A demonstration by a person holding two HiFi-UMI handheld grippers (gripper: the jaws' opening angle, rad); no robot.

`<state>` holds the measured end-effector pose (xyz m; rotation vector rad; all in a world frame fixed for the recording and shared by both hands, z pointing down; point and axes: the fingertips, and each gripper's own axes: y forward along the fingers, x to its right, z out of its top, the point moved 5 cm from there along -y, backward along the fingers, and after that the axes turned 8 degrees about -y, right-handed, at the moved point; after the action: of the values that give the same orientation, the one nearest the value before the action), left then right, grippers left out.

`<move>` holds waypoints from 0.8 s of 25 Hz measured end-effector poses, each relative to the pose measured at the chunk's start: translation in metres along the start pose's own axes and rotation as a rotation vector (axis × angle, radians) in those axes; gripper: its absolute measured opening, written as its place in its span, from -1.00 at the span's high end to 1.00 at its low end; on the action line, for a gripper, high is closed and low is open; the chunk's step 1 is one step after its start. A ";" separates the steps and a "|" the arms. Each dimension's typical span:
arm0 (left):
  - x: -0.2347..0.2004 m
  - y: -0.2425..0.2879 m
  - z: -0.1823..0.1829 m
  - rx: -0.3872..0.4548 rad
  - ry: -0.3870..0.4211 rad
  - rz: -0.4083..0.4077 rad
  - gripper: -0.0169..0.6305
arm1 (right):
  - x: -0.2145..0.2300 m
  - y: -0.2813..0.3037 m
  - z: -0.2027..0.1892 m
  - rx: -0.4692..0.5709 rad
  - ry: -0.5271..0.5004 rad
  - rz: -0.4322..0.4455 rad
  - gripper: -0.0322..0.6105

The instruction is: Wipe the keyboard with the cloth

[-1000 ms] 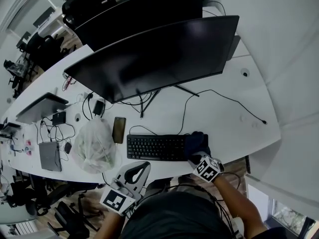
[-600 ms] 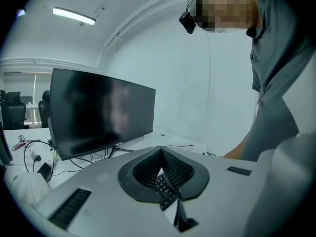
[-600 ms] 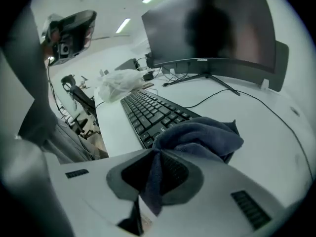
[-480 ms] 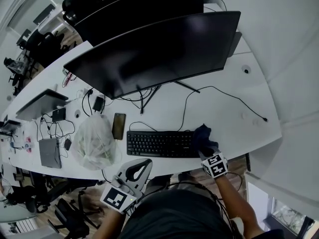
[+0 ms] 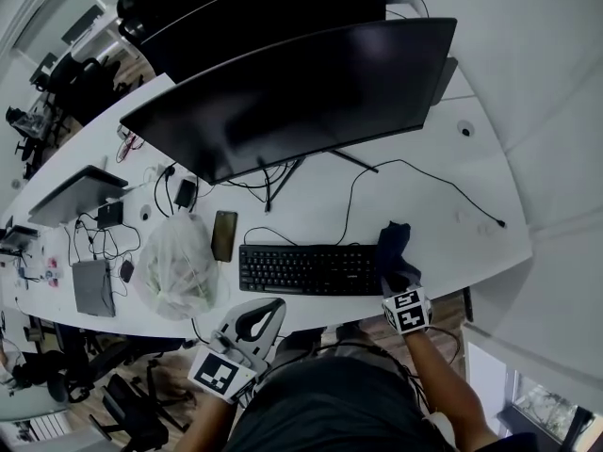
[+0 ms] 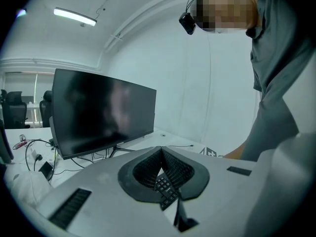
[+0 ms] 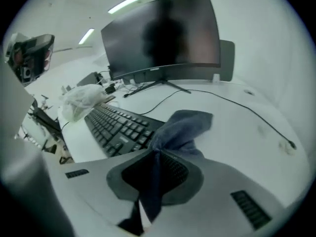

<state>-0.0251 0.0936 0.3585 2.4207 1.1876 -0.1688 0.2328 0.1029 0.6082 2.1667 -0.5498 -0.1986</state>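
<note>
Right tool clamped a fold of the dark cloth at the keyboard's right end, probably positioned for a leftward pass. Left tool closed, empty, held off the desk's near edge, apparently keeping clear.

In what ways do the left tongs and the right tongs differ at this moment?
The right tongs are shut on the dark cloth; the left tongs are closed on nothing. The right tongs are at the keyboard's right end; the left tongs are held at the desk's near edge, in front of the keyboard. Neither stands open.
</note>
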 end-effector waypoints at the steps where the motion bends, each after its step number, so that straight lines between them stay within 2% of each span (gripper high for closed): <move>1: 0.000 -0.001 -0.001 -0.002 -0.001 0.001 0.93 | -0.017 0.002 0.000 -0.012 -0.055 0.068 0.77; 3: 0.003 -0.002 0.000 -0.006 0.000 -0.004 0.93 | -0.051 0.002 -0.002 -0.024 -0.179 0.221 0.77; 4: 0.004 -0.003 0.001 -0.007 0.000 -0.006 0.93 | -0.055 0.002 -0.003 -0.018 -0.197 0.233 0.77; 5: 0.003 -0.004 0.001 -0.007 -0.003 -0.006 0.93 | -0.046 0.002 -0.001 -0.002 -0.166 0.191 0.77; 7: -0.002 -0.006 -0.001 0.001 -0.009 0.000 0.93 | -0.018 0.006 0.006 0.031 -0.039 0.051 0.77; 8: -0.005 -0.008 -0.002 0.003 -0.011 0.005 0.93 | -0.012 0.010 0.010 0.033 -0.011 0.014 0.77; 9: -0.008 -0.011 -0.004 0.003 -0.014 0.010 0.93 | -0.017 0.014 0.014 0.025 -0.026 0.027 0.77; 12: -0.010 -0.016 -0.008 -0.004 -0.017 0.012 0.93 | -0.067 0.026 0.022 -0.008 -0.225 0.265 0.77; 13: -0.011 -0.017 -0.008 -0.004 -0.018 0.010 0.93 | -0.071 0.029 0.025 -0.005 -0.254 0.282 0.77; 14: -0.012 -0.019 -0.008 -0.003 -0.019 0.010 0.93 | -0.061 0.031 0.030 0.012 -0.227 0.236 0.77; 17: -0.019 -0.026 -0.009 0.005 -0.028 0.017 0.93 | -0.010 0.037 0.049 0.068 -0.004 -0.012 0.77; 18: -0.021 -0.028 -0.009 0.007 -0.029 0.020 0.93 | -0.009 0.040 0.052 0.060 0.007 -0.029 0.77; 19: -0.023 -0.030 -0.010 0.008 -0.030 0.022 0.93 | -0.019 0.044 0.054 0.044 -0.034 0.005 0.77; 20: -0.024 -0.033 -0.011 0.007 -0.032 0.022 0.93 | -0.036 0.047 0.055 0.028 -0.110 0.077 0.77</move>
<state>-0.0663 0.0982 0.3644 2.4271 1.1477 -0.2043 0.1678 0.0544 0.6098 2.1664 -0.7016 -0.2710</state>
